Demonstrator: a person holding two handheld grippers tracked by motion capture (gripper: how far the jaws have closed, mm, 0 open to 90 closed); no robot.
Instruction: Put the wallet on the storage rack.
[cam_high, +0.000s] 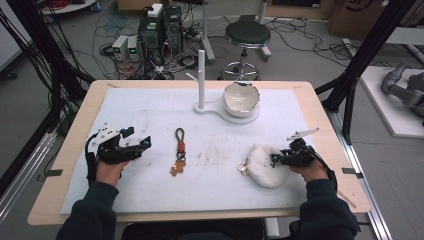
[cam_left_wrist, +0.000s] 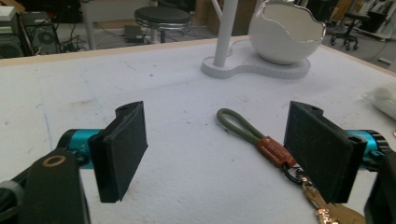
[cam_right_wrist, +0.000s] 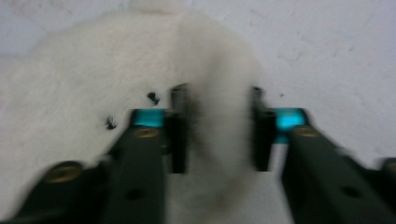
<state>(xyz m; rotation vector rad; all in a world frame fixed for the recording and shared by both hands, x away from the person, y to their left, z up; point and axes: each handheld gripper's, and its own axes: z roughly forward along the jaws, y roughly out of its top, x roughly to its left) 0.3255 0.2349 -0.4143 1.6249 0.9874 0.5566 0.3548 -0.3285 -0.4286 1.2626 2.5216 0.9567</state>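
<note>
White fluff of the plush toy (cam_right_wrist: 140, 84) is pinched by the right gripper (cam_right_wrist: 217, 126), seemingly for lifting; the left gripper (cam_left_wrist: 217, 149) is held wide apart beside the keyring (cam_left_wrist: 271, 149).

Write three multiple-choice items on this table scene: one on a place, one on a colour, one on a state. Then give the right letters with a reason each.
1. Where does the keychain lie?
A. inside the bowl
B. on the mat between the two tools
C. hung on the stand's peg

2. What colour is the keychain's cord loop?
A. olive green
B. bright yellow
C. pink

3. How is the right tool set?
A. open, far from everything
B. shut on the stand
C. closed around part of the white fluffy toy

Answers: 1 B, the high view shows it flat on the mat, right of the left tool. 2 A, the left gripper view shows a green loop. 3 C, the right gripper view shows white fur pinched between its jaws.
</note>
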